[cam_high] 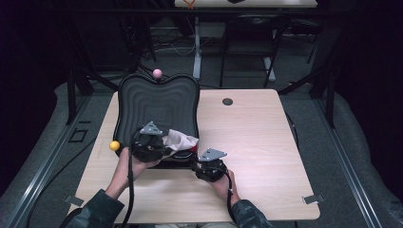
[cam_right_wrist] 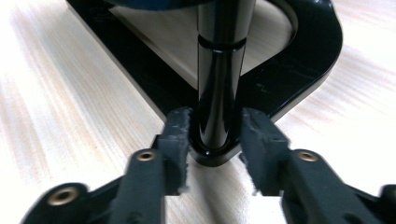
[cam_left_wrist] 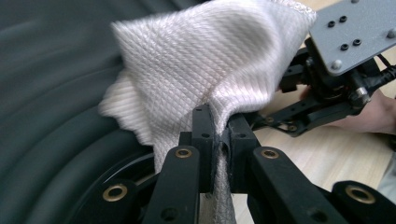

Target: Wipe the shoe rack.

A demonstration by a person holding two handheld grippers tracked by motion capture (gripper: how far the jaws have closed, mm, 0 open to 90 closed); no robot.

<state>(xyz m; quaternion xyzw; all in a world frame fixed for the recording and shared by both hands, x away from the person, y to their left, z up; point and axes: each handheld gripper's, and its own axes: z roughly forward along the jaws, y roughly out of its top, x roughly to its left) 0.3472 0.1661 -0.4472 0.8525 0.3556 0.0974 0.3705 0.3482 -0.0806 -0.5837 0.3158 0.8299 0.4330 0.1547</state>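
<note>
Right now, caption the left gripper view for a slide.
Left hand-held gripper pinches white cloth over ribbed black backrest.

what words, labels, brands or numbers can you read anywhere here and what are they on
None: no readable text in any view.
The black ridged seat back, the white cloth held in the left gripper, the black stand by the right gripper and the wooden table carry no writing.

**A lab room set up for recording**

The place looks like a lab. A light wooden table (cam_high: 256,142) stands on grey carpet (cam_high: 342,142) with dark curtains around. Metal frame bars (cam_high: 73,90) stand beside it, cables (cam_high: 166,47) lie on the floor, and a second desk (cam_high: 247,4) is behind
</note>
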